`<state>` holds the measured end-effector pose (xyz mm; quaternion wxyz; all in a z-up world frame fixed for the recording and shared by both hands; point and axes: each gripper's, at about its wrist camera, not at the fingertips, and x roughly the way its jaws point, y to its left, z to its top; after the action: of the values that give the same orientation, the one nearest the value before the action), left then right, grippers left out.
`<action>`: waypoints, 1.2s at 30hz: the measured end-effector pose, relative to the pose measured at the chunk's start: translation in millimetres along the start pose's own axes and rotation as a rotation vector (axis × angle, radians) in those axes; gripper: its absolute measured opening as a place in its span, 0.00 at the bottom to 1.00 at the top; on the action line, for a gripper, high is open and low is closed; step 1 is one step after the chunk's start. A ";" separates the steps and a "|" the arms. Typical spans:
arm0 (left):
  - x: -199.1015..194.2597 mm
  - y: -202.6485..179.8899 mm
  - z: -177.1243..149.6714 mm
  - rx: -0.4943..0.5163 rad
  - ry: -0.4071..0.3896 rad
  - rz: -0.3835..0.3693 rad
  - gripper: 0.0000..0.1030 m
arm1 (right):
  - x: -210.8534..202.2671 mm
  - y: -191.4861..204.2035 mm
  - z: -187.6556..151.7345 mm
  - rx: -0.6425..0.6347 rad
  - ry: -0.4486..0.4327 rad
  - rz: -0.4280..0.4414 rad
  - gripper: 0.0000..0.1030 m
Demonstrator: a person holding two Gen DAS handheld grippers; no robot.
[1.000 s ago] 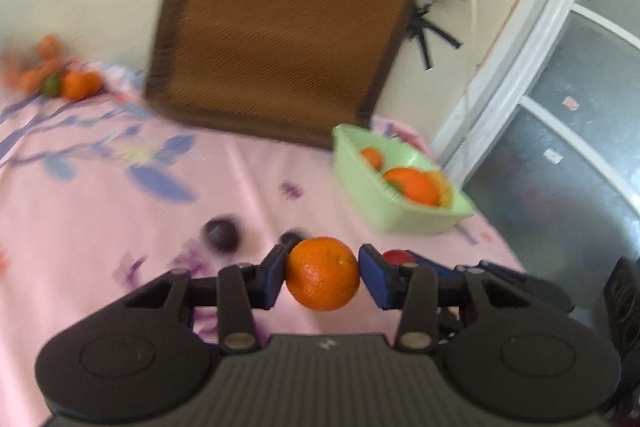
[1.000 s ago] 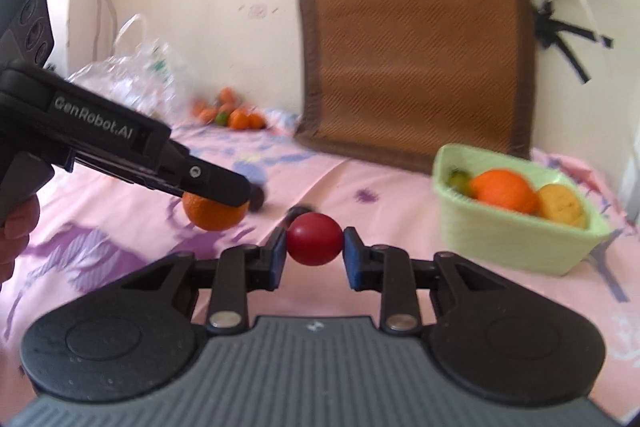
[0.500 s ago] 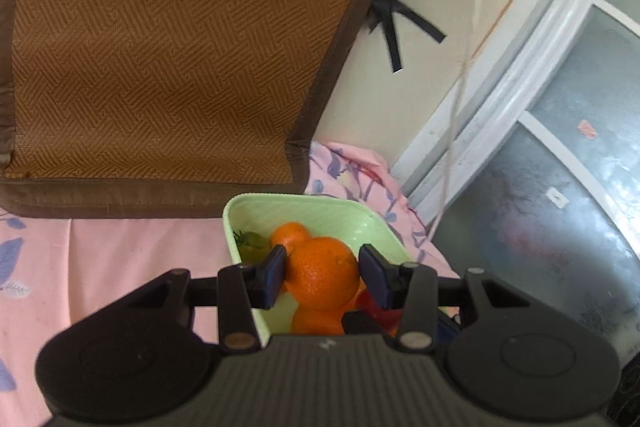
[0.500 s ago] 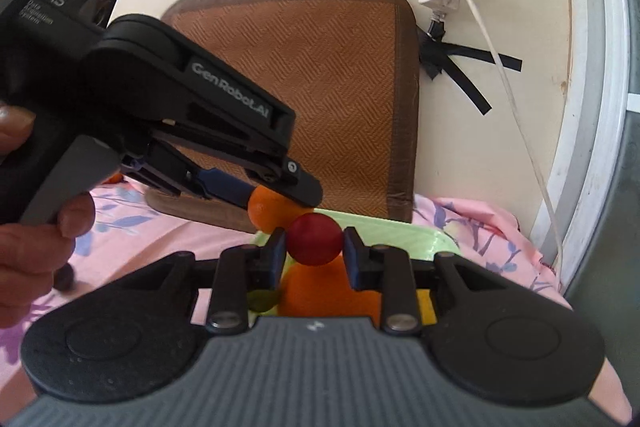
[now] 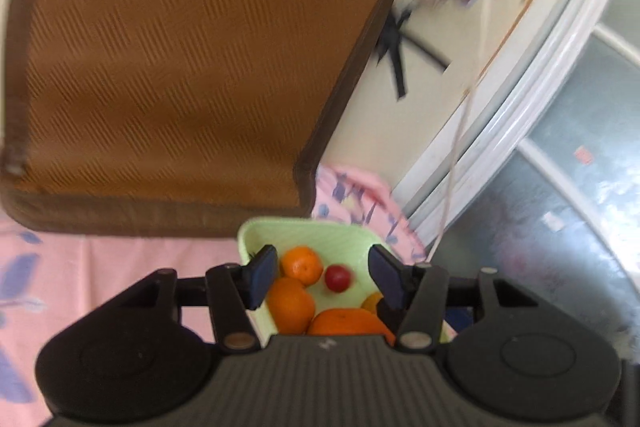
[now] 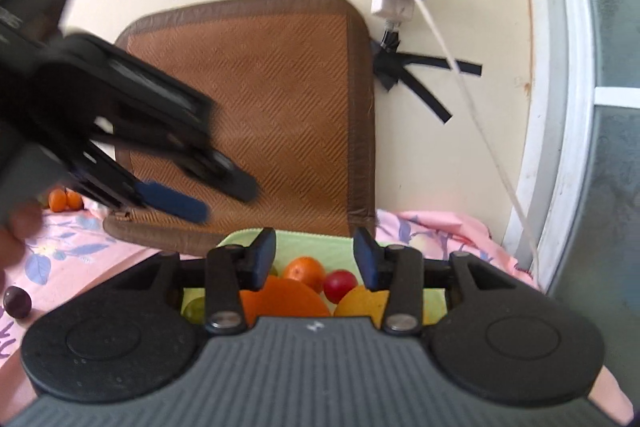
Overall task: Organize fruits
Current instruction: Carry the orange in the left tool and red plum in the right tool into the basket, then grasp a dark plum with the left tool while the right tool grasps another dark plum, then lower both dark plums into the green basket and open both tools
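Blue-padded claws (image 5: 324,277) (image 6: 315,259) — parted, empty — above basket (image 5: 344,233)

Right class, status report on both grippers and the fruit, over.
Left gripper and right gripper: jaws just opened, empty. Red fruit and oranges in basket. Nothing blocking.

Fruit crowds the green basket (image 5: 344,233); brown mat (image 5: 180,67) walls off its rear
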<state>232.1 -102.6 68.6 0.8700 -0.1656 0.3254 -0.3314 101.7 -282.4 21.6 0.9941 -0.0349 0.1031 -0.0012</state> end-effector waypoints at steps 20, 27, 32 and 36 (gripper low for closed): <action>-106.3 78.1 -93.0 -0.004 0.047 0.200 0.50 | -3.9 103.2 -14.6 -0.077 0.347 0.491 0.44; -100.1 78.0 -106.1 0.031 0.047 0.248 0.28 | 11.1 117.3 -18.8 -0.064 0.404 0.495 0.35; -99.5 73.0 -105.1 0.021 0.052 0.204 0.28 | 3.6 115.9 -19.8 -0.066 0.390 0.496 0.26; -99.9 47.5 -101.2 0.072 0.034 0.158 0.28 | -9.0 106.7 -20.1 -0.057 0.367 0.471 0.26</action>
<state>129.2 -7.2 16.0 0.8931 -0.1024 0.3402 -0.2759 88.2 -177.3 -3.6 0.9303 -0.0373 0.2866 0.2259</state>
